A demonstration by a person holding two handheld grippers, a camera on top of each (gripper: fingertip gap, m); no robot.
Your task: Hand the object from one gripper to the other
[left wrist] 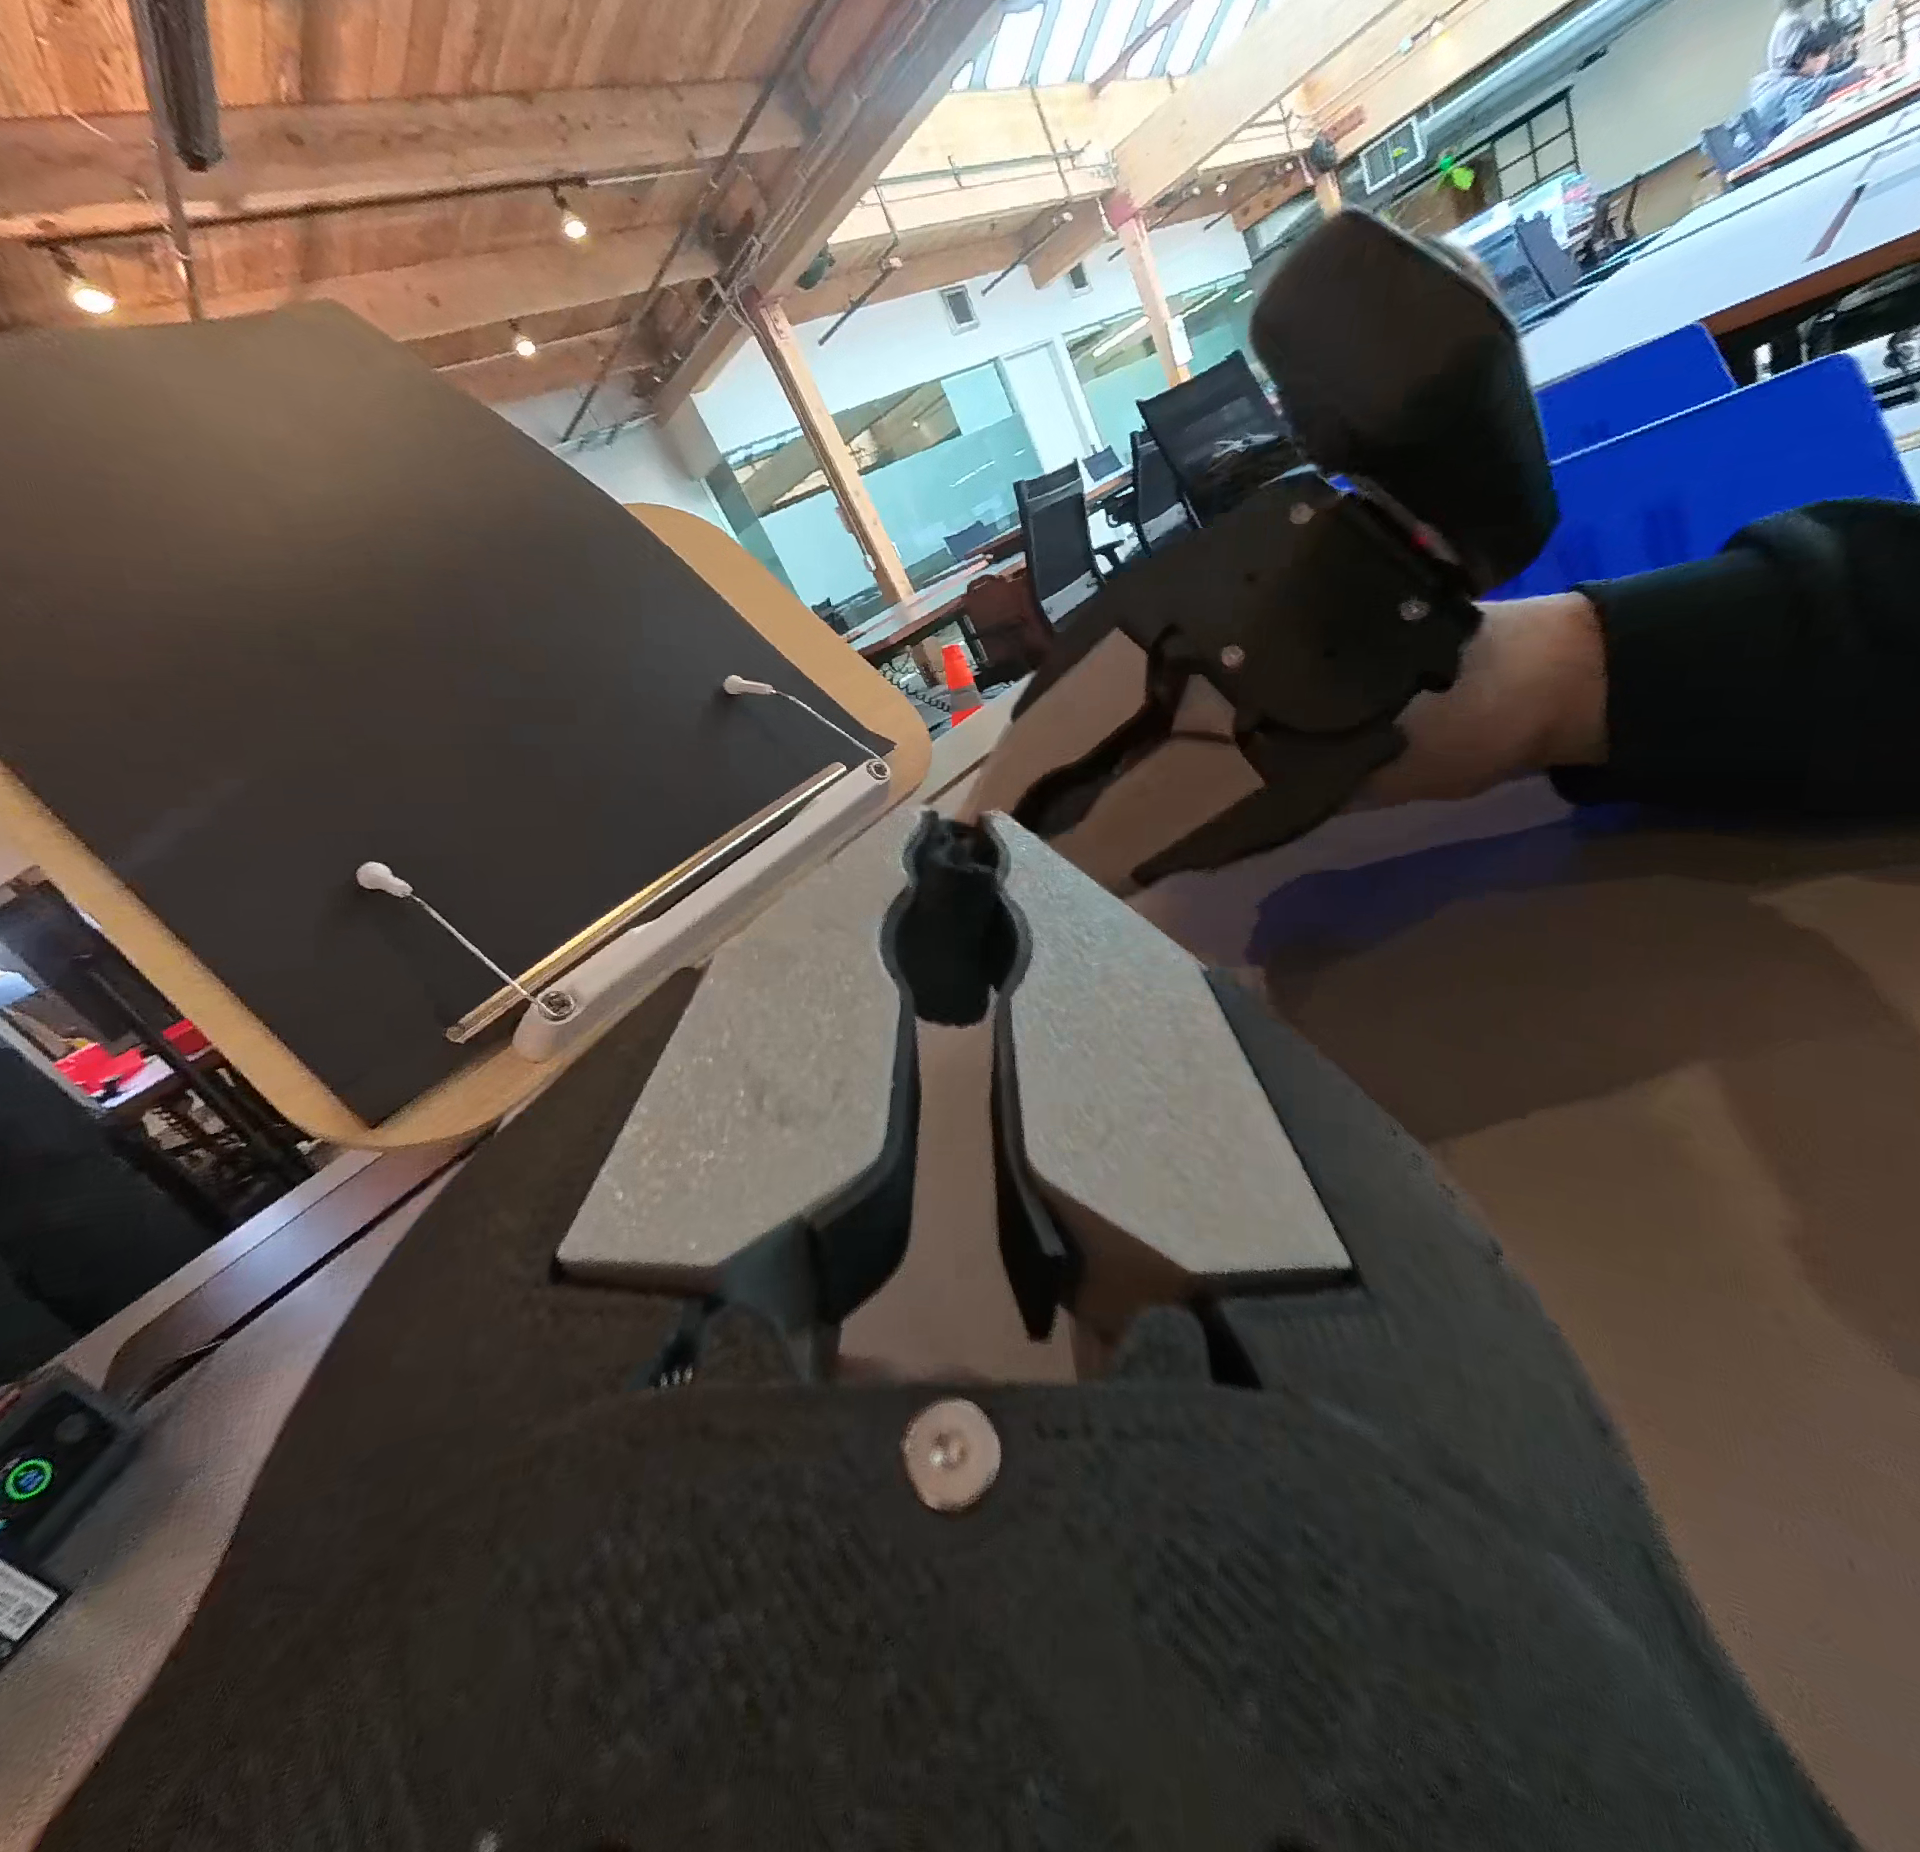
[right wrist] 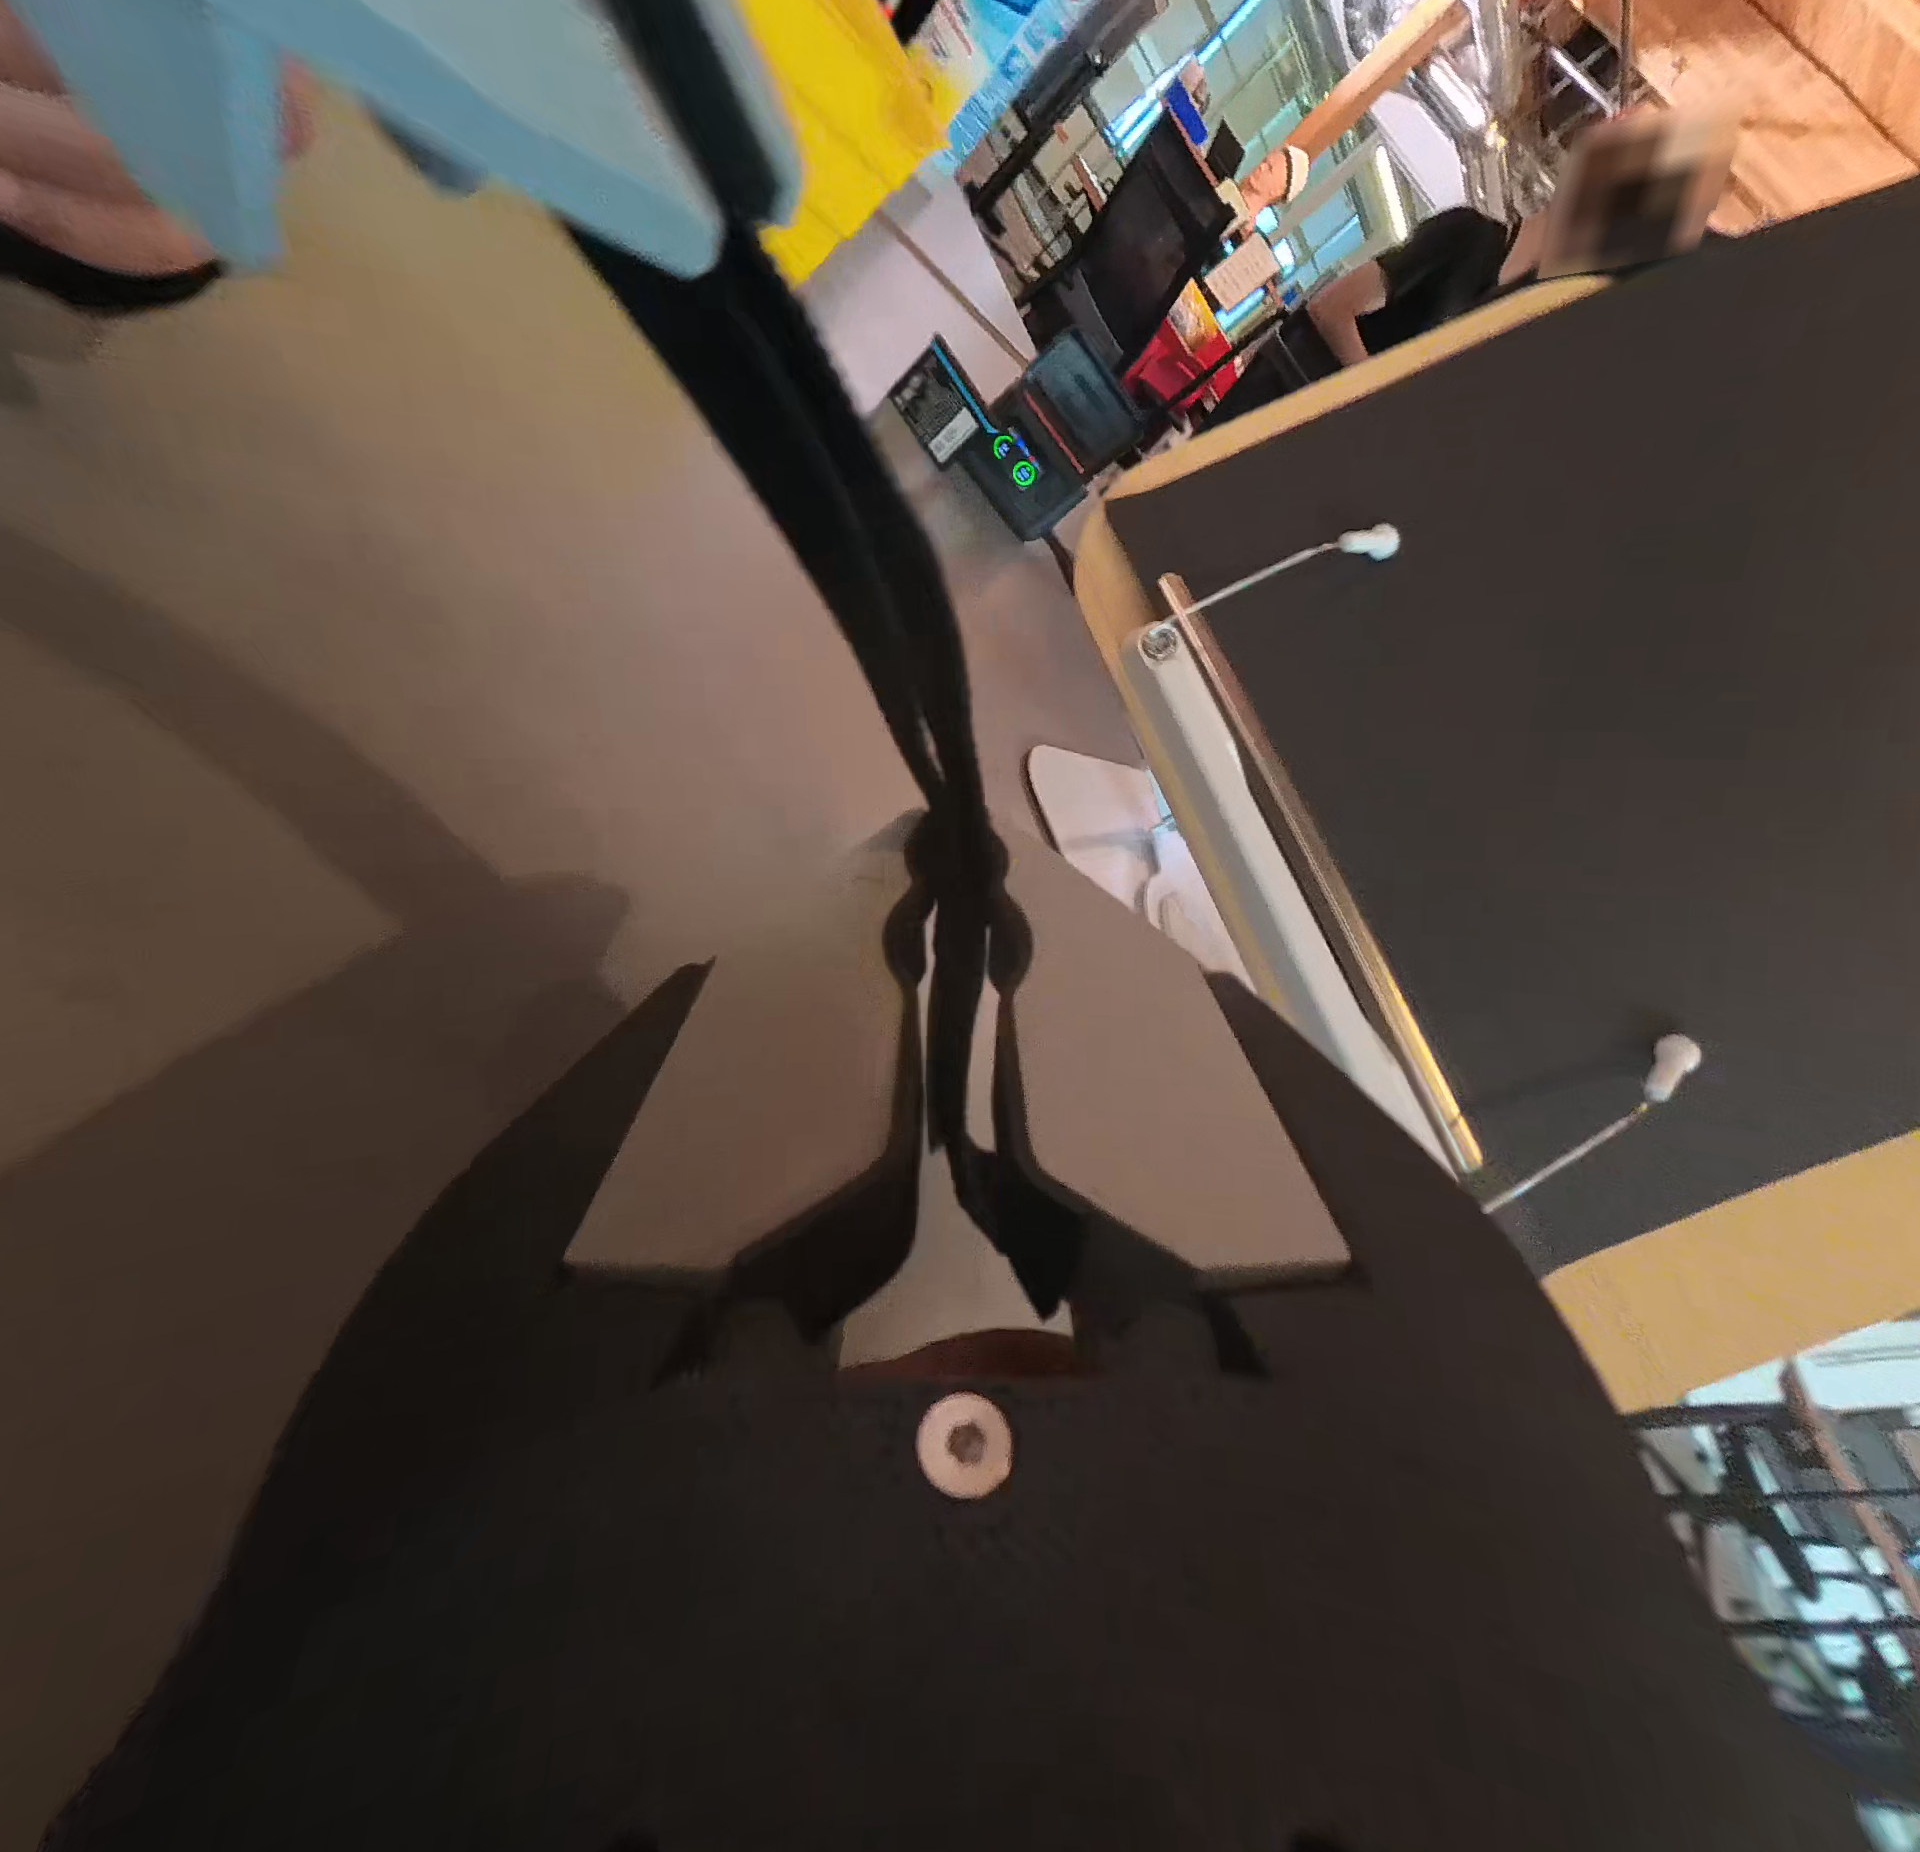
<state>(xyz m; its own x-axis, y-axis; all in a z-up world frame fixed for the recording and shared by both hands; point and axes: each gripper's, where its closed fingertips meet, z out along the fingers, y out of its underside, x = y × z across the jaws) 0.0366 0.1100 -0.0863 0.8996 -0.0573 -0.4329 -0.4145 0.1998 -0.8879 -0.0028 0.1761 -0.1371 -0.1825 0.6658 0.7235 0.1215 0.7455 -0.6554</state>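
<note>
A thin black strap-like object sits pinched between the grey-topped fingers of my left gripper, which is shut on it. My right gripper comes in from the upper right, held by a hand in a black sleeve, its tips almost touching the left gripper's tips. In the right wrist view, the object runs back between the fingers of the right gripper, which is closed around it. The left gripper reaches down from the top, tip to tip. That view is blurred.
A black book stand with a tan wooden rim stands close on the left; it also shows in the right wrist view. The tan table lies below. A small device with green rings sits at the table's edge. Blue bins stand behind. Tip to tip, the grippers are about 9 cm apart.
</note>
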